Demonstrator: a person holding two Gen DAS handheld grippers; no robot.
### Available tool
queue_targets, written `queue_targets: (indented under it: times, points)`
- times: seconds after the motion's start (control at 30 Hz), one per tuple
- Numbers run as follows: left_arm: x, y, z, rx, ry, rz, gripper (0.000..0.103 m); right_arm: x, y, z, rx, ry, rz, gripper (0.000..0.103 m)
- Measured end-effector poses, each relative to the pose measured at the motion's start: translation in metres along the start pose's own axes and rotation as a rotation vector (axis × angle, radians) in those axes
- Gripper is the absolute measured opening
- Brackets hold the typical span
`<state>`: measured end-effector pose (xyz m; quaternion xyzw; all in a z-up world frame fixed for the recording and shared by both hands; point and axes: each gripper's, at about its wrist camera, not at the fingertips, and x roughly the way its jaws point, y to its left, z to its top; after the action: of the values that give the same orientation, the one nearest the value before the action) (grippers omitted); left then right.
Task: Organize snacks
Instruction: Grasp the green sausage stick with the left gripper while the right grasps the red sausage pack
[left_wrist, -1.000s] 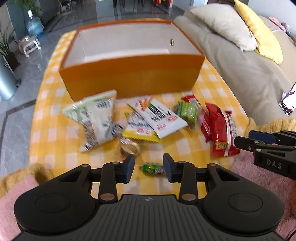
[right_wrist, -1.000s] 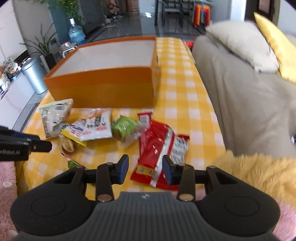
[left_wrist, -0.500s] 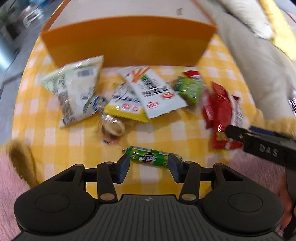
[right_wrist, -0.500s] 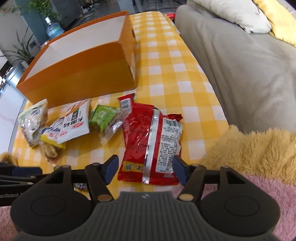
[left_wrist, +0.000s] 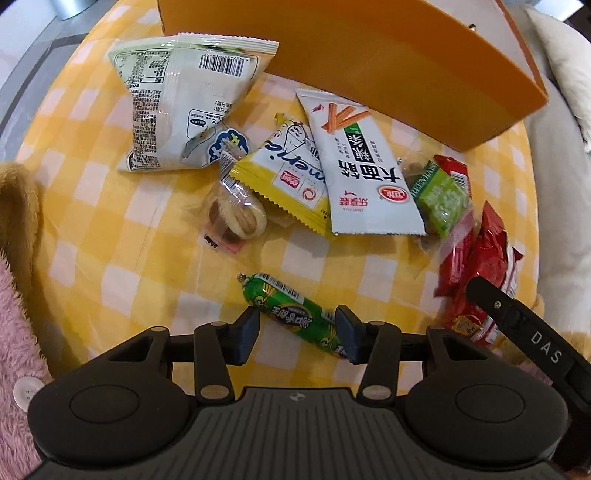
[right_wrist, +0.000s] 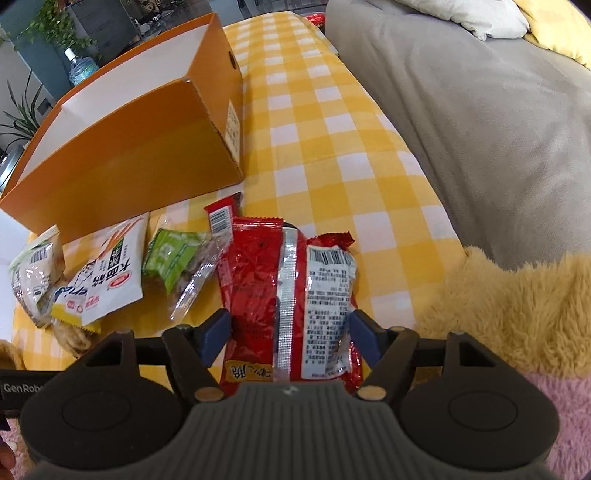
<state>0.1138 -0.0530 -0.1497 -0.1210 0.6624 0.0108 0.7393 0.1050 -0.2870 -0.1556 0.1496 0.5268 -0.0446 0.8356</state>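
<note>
My left gripper (left_wrist: 297, 334) is open, its fingers on either side of a green sausage stick (left_wrist: 291, 312) lying on the yellow checked tablecloth. My right gripper (right_wrist: 290, 332) is open wide around a red snack packet (right_wrist: 284, 295) that lies flat. Other snacks lie in a row: a white-green bag (left_wrist: 177, 107), a yellow packet (left_wrist: 284, 181), a white packet (left_wrist: 362, 173), a green packet (left_wrist: 439, 195) and a small wrapped pastry (left_wrist: 236, 216). The open orange box (right_wrist: 129, 136) stands behind them.
A grey sofa (right_wrist: 480, 110) with cushions runs along the table's right side. Fluffy yellow fabric (right_wrist: 517, 306) and pink fabric (right_wrist: 554, 398) lie at the near edge. The right gripper's arm (left_wrist: 517, 328) shows at the left view's right.
Both grippers have moved down and forward toward the table. The left one now straddles the green sausage stick; the right one has opened wider around the red packet.
</note>
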Motion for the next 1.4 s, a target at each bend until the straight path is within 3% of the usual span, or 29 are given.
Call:
queue_targets:
  times: [0.13,0.2,0.43,0.67,0.77,1.23,1.3,1.4]
  points:
    - [0.009,-0.004,0.003,-0.017,0.038,0.004,0.056,0.006,-0.002,0.002,0.011,-0.002,0.002,0.072]
    - [0.014,-0.006,0.002,-0.022,0.047,0.012,0.05,0.01,-0.001,0.003,0.01,-0.001,0.004,0.073]
    - [0.014,-0.012,-0.001,0.072,0.041,0.022,0.044,0.009,0.002,0.002,-0.022,0.001,0.002,0.069]
    - [0.006,-0.03,-0.004,0.355,0.016,0.143,0.041,0.001,0.009,-0.006,-0.063,0.048,-0.002,0.068]
    - [0.008,-0.033,-0.007,0.422,0.021,0.185,0.04,-0.002,0.013,-0.011,-0.074,0.077,0.015,0.068]
    - [0.009,-0.015,-0.009,0.34,0.054,0.139,0.041,0.009,0.024,-0.014,-0.125,0.085,-0.014,0.073]
    - [0.01,-0.016,-0.009,0.342,0.045,0.129,0.033,0.009,0.024,-0.015,-0.128,0.083,-0.018,0.071]
    - [0.01,-0.016,-0.009,0.33,0.037,0.118,0.031,0.007,0.025,-0.015,-0.135,0.079,-0.019,0.068]
